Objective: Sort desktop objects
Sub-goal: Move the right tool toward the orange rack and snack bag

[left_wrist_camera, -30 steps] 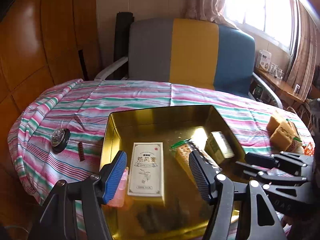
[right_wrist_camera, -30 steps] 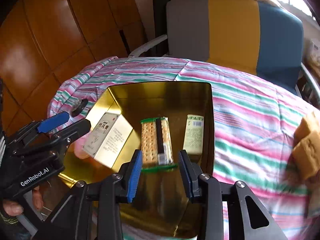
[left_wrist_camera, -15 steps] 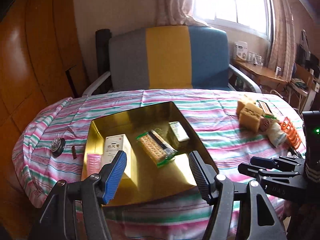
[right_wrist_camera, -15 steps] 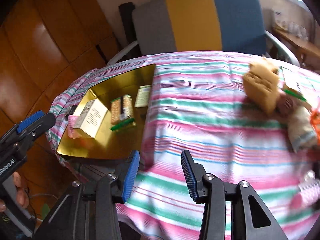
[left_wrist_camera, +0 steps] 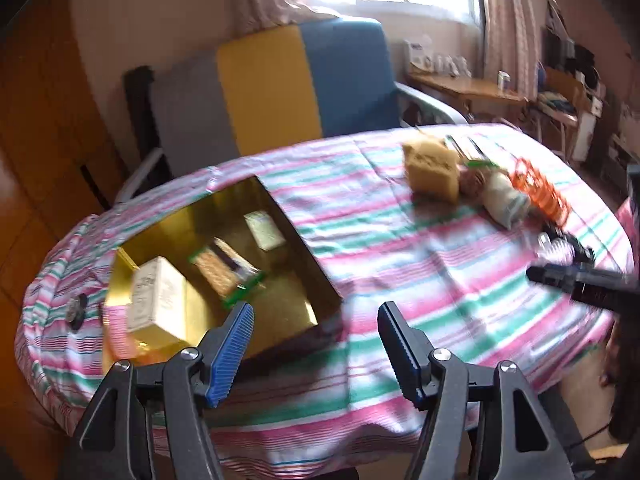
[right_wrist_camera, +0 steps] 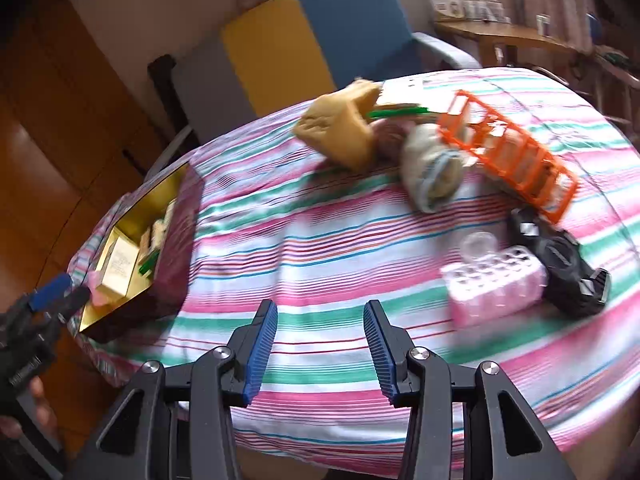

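A gold tin tray (left_wrist_camera: 288, 312) (right_wrist_camera: 132, 208) sits on the left of the striped table and holds a white box (left_wrist_camera: 154, 300), a cracker pack (left_wrist_camera: 224, 270) and a small packet (left_wrist_camera: 264, 230). My left gripper (left_wrist_camera: 314, 344) is open and empty, hanging over the table's front edge beside the tray. My right gripper (right_wrist_camera: 318, 344) is open and empty over the table's front middle. To the right lie a yellow sponge (right_wrist_camera: 340, 128), a rolled cloth bundle (right_wrist_camera: 432, 168), an orange rack (right_wrist_camera: 512, 152), a pink holed block (right_wrist_camera: 492, 284) and a black device (right_wrist_camera: 568, 268).
A grey, yellow and blue armchair (left_wrist_camera: 280, 84) stands behind the table. A small round dark object (left_wrist_camera: 76, 308) lies on the cloth left of the tray. A wooden side table (left_wrist_camera: 472, 92) stands by the window. Wooden wall panels are on the left.
Both grippers have pulled back from the tray and swung right. The cracker pack stays in the tray. The right-hand pile of objects has come into view.
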Demonstrator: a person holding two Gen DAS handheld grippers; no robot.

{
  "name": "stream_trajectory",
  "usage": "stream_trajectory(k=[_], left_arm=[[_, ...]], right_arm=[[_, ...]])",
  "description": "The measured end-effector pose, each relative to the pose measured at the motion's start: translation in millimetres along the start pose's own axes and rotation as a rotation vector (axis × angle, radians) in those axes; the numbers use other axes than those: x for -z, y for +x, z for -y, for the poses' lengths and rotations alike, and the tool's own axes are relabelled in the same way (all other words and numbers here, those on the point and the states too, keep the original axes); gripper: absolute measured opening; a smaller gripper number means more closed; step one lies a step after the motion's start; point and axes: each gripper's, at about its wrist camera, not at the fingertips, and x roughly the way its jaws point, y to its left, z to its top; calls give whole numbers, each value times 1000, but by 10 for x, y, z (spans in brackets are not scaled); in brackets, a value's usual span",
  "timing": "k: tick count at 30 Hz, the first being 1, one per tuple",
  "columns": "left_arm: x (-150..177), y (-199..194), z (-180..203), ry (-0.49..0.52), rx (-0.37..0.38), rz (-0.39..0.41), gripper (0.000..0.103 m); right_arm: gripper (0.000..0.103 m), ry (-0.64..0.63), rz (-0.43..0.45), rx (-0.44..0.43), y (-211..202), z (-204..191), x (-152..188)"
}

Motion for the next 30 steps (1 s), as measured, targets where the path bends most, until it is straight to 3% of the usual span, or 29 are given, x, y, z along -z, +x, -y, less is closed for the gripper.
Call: stream_trajectory(k=[6, 14, 25, 30], left_arm=[[221, 400, 361, 109, 117, -125, 66], [320, 628, 468, 124, 153, -197, 66], [340, 748, 395, 70, 200, -220, 66], [327, 784, 371, 54, 218, -216, 66]], right_arm=[[46, 111, 66, 76, -242, 490, -104], [53, 271, 153, 160, -404, 1104, -370], [65, 478, 199, 204, -71, 1702, -1057], [65, 513, 133, 225, 305, 1795, -1320]])
